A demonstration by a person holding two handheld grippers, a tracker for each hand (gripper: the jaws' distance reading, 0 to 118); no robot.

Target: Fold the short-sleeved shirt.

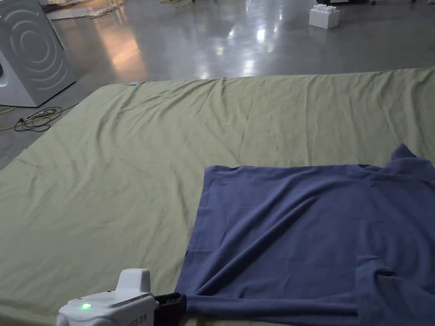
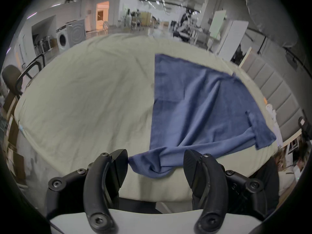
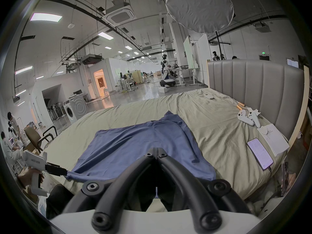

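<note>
Shirt (image 1: 306, 237) lies on my bed (image 1: 127, 170) near its front edge. Left claw (image 2: 155, 163) spread, one jaw touching the hem corner; right claw (image 3: 156, 150) pressed together over shirt. Washing machine (image 3: 70, 112) beyond.

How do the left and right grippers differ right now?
Jaws: the left gripper stands wide open, the right gripper has its tips closed together.
Position on the blue shirt: the left gripper is at its near left corner, with that bunched corner lying between the open jaws; the right gripper sits over the shirt's near edge, further right, and what its tips pinch cannot be told.
Shared: both have black curved jaws on white bodies, at the near side of the bed.
</note>
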